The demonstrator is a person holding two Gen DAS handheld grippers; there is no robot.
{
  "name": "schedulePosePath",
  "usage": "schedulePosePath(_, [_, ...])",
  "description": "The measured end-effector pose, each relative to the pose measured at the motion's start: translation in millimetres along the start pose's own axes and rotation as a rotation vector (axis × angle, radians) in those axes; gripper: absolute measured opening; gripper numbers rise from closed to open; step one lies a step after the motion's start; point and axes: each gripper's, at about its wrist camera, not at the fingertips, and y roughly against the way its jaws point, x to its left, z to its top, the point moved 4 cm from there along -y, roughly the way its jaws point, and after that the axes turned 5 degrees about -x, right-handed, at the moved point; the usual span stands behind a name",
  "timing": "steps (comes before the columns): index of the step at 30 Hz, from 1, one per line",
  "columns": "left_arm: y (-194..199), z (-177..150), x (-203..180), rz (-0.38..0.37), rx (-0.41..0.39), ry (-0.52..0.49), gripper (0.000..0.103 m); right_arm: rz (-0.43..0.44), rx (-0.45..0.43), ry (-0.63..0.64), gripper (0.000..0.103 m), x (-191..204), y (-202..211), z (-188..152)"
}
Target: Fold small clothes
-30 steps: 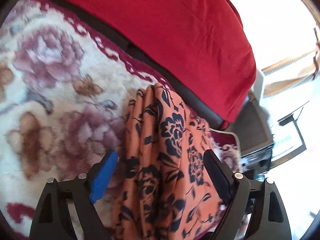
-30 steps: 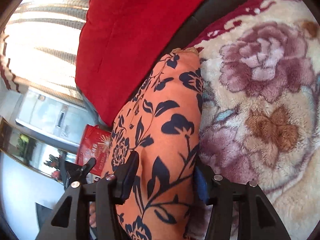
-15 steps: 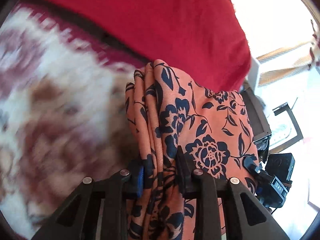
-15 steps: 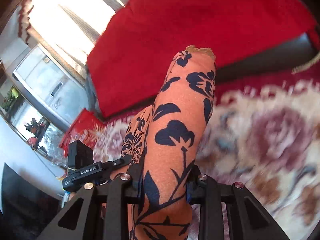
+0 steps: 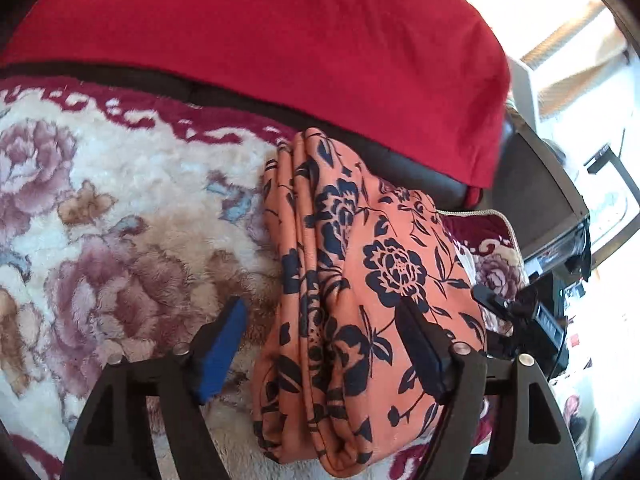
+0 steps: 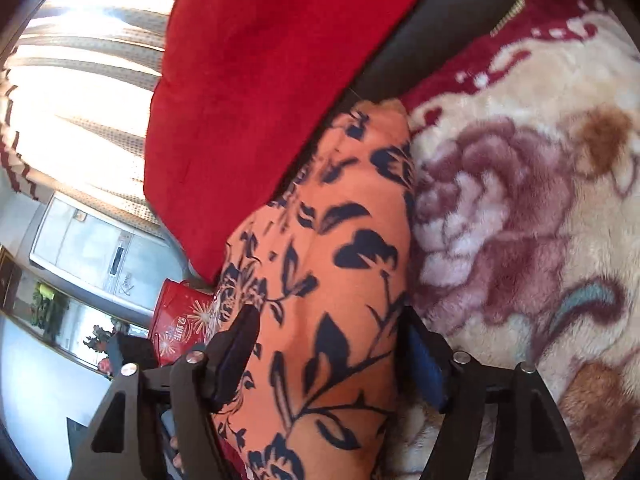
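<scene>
The folded orange cloth (image 5: 360, 292) with dark flowers lies on the fluffy flower blanket (image 5: 120, 216), just below the red cushion (image 5: 280, 48). The left gripper (image 5: 324, 340) is spread wide around it. The right gripper (image 6: 328, 344) is spread too, its fingers beside the cloth.

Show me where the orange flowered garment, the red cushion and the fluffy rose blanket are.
orange flowered garment (image 5: 360, 280), left wrist view, on its folded top layer.
red cushion (image 5: 280, 40), left wrist view, on the middle of its front face.
fluffy rose blanket (image 6: 520, 220), right wrist view, on a bare patch beside the garment.
</scene>
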Motion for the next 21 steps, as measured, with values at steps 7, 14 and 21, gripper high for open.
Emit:
schedulePosePath(7, [4.3, -9.7, -6.8, 0.051, 0.015, -0.04, 0.028, -0.18, 0.071, 0.202, 0.037, 42.0, -22.9, -6.3])
schedulePosePath(14, [-13.6, -21.3, -18.4, 0.099, 0.009, -0.036, 0.049, -0.337, 0.063, 0.217, 0.063, 32.3, -25.6, 0.6])
schedulePosePath(21, [13.2, -34.9, -34.7, 0.177, -0.03, -0.127, 0.055, -0.259, -0.04, 0.133, 0.072, 20.4, 12.2, -22.4])
